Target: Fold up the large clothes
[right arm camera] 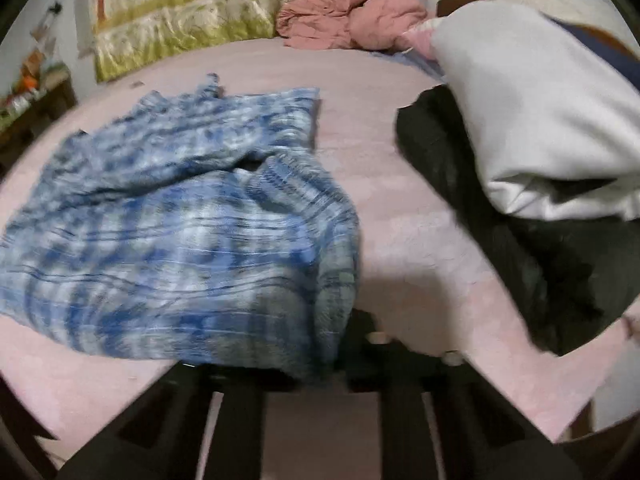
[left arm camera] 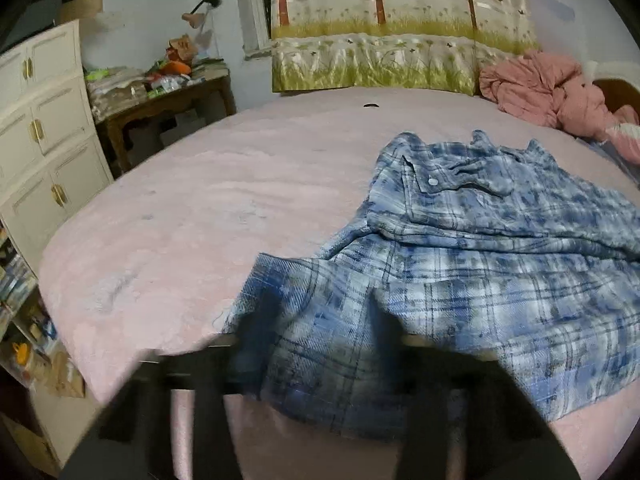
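On pink bed (left arm camera: 180,216), rumpled plaid shirt (left arm camera: 460,248)

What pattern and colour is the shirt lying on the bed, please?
The shirt is blue-and-white plaid, clearest in the left wrist view.

Pink bed (left arm camera: 192,216) w/ blue plaid shirt (left arm camera: 460,264), pink blanket (left arm camera: 548,92), black garment (right arm camera: 500,216), small dark item (left arm camera: 370,106).

Dim indoor light, soft and even, no glare, dark shadow on the pink bed (right arm camera: 404,292) low in the right view, whole right view smeared by blur, left view sharper but fuzzy along the bottom, round fisheye bending, black corners.
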The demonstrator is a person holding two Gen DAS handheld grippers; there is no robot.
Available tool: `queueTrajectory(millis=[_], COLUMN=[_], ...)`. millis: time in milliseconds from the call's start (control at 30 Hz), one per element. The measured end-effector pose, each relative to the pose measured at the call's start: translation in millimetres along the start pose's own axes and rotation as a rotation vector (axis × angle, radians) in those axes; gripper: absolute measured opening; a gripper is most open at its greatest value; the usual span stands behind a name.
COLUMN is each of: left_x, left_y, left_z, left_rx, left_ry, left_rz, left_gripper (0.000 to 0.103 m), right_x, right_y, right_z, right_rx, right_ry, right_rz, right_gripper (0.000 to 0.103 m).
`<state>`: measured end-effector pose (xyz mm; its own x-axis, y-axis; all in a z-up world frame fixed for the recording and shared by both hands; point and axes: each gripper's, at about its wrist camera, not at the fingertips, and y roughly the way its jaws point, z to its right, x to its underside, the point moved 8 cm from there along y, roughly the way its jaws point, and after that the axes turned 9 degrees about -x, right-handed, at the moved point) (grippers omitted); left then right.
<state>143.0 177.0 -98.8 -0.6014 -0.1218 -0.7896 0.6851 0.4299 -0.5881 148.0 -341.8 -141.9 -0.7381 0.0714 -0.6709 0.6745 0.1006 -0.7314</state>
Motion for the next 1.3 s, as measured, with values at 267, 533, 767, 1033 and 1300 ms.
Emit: queueTrajectory(millis=[267, 533, 767, 1033, 1300], left_x=[-4, 51, 66, 40, -23], left_y=[-21, -57, -53, -6, -74], left_z=[5, 27, 36, 16, 3], left_rx=[0.127, 0.446, 0.547, 0.536, 0.557], left_ry=[0.011, -0.107, -0.276, -0.413, -0.328], left_rz=[0.028, -0.209, -0.351, -0.372, -0.111], left_gripper=[0.001, 0.006, 0.048, 0.025, 0.005], right_x=[-10, -11, -8, -10, -22], right_y=[-20, -11, -13, -18, -57], right_z=[-4, -8, -6, -7, -8], right_rx=[-0.016, 0.030, 0.020, 0.016, -0.061], right_ry=[0.023, -0.019, -0.011, -0.012, 0.049], right_rz=[0.102, 0.084, 0.084, 0.120, 0.259], right_gripper=[0.007, 0.007, 0.008, 0.008, 0.006])
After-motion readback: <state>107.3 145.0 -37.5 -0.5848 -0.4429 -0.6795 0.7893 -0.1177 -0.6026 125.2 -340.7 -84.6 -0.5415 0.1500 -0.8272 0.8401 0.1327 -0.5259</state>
